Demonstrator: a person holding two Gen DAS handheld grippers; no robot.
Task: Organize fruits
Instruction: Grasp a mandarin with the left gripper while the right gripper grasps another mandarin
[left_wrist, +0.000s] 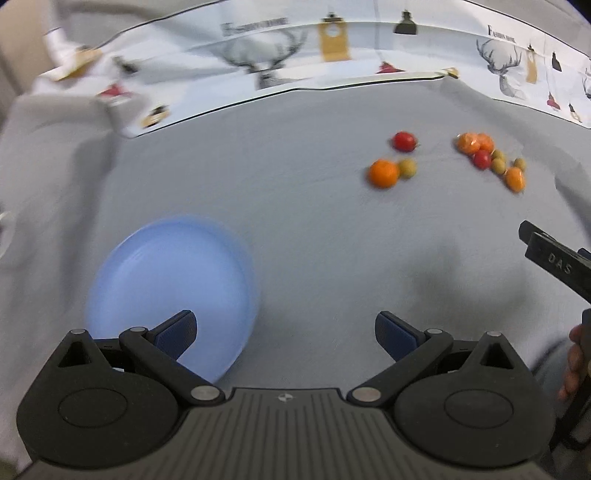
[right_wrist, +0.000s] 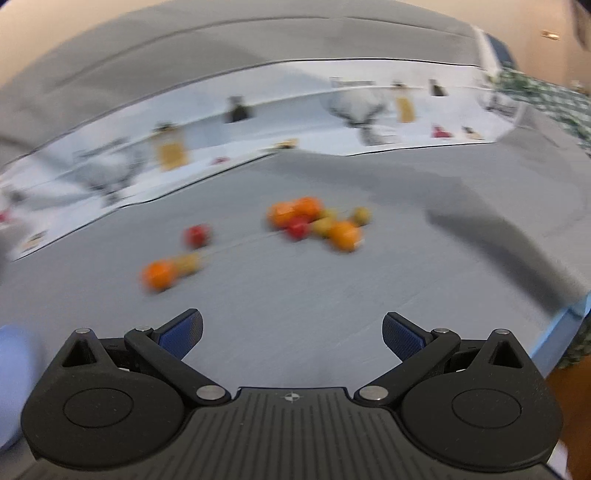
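Observation:
A light blue plate (left_wrist: 166, 273) lies on the grey cloth at the lower left; its edge shows in the right wrist view (right_wrist: 11, 369). My left gripper (left_wrist: 286, 332) is open and empty, its left finger over the plate's near rim. An orange (left_wrist: 384, 172) with a small green fruit (left_wrist: 407, 168) and a red fruit (left_wrist: 404, 141) lie further off. A cluster of oranges, red and green fruits (left_wrist: 491, 157) lies to the right. My right gripper (right_wrist: 291, 332) is open and empty, short of the same orange (right_wrist: 159, 275), red fruit (right_wrist: 197, 235) and cluster (right_wrist: 317, 221). Both views are blurred.
A white patterned cloth with deer and lamp prints (left_wrist: 295, 62) runs along the back of the grey cloth (left_wrist: 295, 221). The other gripper's black body (left_wrist: 554, 258) enters at the right edge. The table's blue edge (right_wrist: 565, 325) is at the right.

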